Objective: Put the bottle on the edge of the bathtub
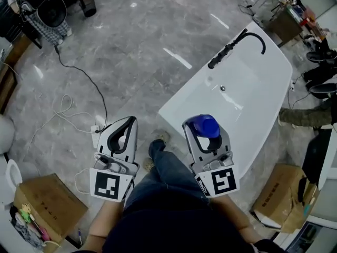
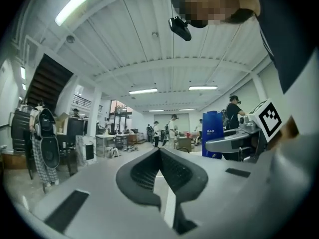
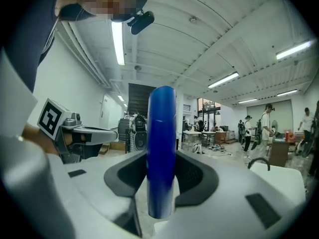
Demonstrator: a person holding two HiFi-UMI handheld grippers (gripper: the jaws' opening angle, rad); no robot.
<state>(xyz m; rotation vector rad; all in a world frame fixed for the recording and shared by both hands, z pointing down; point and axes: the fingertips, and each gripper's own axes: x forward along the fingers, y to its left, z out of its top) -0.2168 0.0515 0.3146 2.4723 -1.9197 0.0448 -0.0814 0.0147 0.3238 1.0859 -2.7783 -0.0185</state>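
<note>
Holding blue bottle (image 1: 204, 124) near bathtub (image 1: 176, 105): right gripper (image 1: 205, 137) fingers (image 3: 197, 176) clamped on bottle body. Left gripper (image 1: 128, 123) fingers together, empty. Bottle looks rigid, smooth, probably slippery; mid-body hold seems safest.

The bathtub's (image 1: 181, 96) left rim, mid-frame, runs bare. Only the black faucet (image 1: 229, 49) arches across its upper end. The grey floor (image 1: 137, 51) at the upper left lies open, crossed by a thin cable (image 1: 79, 69) running down to a power strip (image 1: 96, 136). Cardboard boxes (image 1: 50, 202) crowd both lower corners. A person's legs (image 1: 305, 116) block the tub's right side.
</note>
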